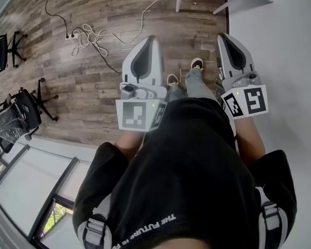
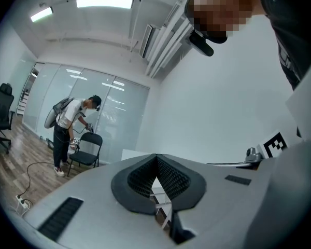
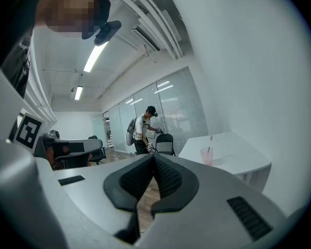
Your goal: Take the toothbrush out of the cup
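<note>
Nothing is under way yet, I'd say. The person (image 1: 197, 160) stands with both arms low by the hips. The left gripper (image 1: 146, 41) and right gripper (image 1: 228, 39) point out over the wooden floor (image 1: 93, 87), each clenched on nothing. Across the room, the toothbrush (image 3: 210, 141) stands in the pink cup (image 3: 207, 156) on the white counter (image 3: 238, 157), well apart from both. Approach, grasp and lift all remain.
</note>
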`<action>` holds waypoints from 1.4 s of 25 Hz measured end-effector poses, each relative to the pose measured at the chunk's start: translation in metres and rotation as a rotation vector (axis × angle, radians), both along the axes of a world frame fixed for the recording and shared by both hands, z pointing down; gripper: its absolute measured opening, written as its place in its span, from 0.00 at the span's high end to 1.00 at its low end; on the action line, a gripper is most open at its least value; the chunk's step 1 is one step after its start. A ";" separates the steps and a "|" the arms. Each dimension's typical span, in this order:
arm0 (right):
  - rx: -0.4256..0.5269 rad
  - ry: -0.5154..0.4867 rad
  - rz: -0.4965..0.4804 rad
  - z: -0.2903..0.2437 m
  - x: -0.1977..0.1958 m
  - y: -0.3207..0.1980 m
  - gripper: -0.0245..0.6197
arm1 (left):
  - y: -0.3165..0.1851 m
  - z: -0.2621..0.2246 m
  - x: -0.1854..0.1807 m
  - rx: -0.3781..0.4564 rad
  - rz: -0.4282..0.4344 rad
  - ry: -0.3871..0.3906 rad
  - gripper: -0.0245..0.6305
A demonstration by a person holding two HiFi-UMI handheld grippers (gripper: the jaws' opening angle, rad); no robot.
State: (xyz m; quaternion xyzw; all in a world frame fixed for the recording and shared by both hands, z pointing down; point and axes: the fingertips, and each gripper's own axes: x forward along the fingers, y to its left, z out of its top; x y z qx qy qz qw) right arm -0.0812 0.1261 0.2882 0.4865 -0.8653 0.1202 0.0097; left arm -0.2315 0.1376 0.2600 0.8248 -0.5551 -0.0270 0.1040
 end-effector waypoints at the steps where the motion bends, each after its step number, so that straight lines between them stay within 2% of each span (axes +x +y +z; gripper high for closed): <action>1: -0.002 -0.006 -0.002 0.001 0.005 -0.003 0.94 | -0.003 0.000 0.005 -0.002 -0.002 -0.003 0.95; 16: 0.016 -0.059 -0.074 0.011 0.057 -0.066 0.93 | -0.056 -0.001 0.065 -0.020 -0.058 -0.091 0.95; 25: 0.039 -0.090 -0.071 0.009 0.105 -0.110 0.94 | -0.100 -0.006 0.126 -0.007 -0.014 -0.120 0.95; 35: 0.043 -0.150 -0.078 0.016 0.148 -0.139 0.94 | -0.126 -0.002 0.174 -0.025 -0.019 -0.173 0.95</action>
